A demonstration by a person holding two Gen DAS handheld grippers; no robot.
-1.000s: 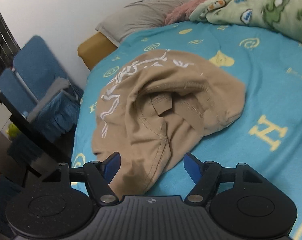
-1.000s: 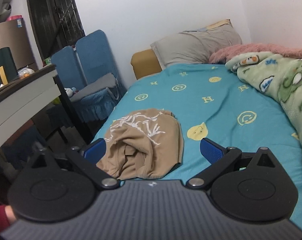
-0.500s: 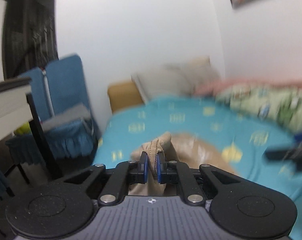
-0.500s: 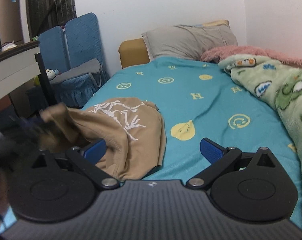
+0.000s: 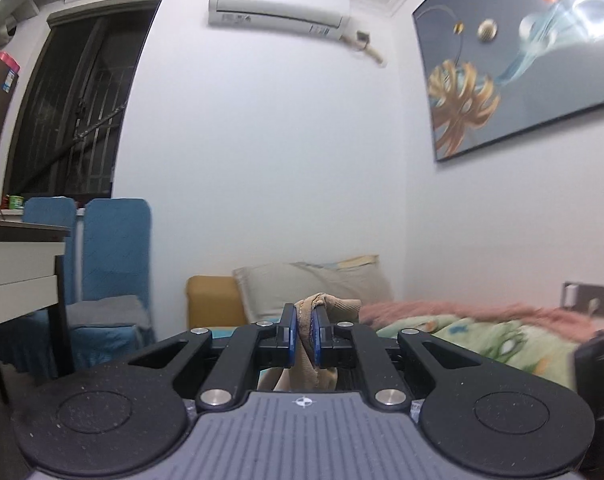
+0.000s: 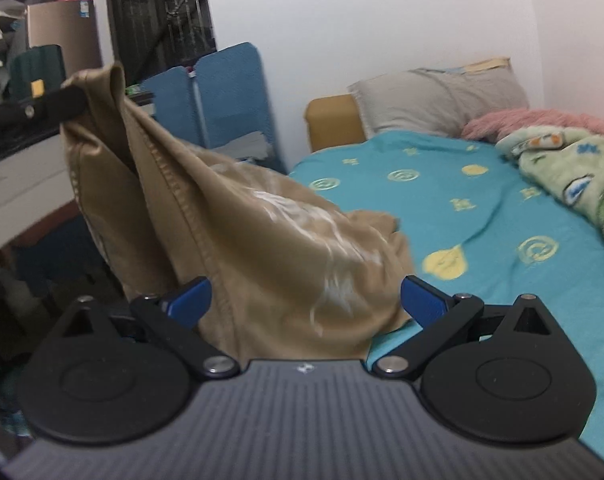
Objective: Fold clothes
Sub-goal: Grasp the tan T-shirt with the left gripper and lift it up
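A tan T-shirt (image 6: 270, 248) with a white print hangs stretched from its upper left corner down to the teal bed sheet (image 6: 481, 216). My left gripper (image 5: 305, 330) is shut on a fold of the tan T-shirt (image 5: 325, 308) and holds it high; it shows in the right wrist view (image 6: 66, 104) at the shirt's top edge. My right gripper (image 6: 305, 300) is open and empty, its blue fingers on either side of the hanging cloth's lower part.
A grey pillow (image 6: 437, 92) and a yellow headboard block (image 6: 333, 120) lie at the bed's far end. A green patterned blanket (image 6: 569, 172) and a pink one (image 6: 541, 120) lie on the right. Blue chairs (image 6: 230, 92) and a desk (image 5: 18, 264) stand left.
My left gripper closed on the shirt's edge and lifted it well above the bed, tilting up toward the wall. My right gripper moved closer to the hanging cloth and stayed open.
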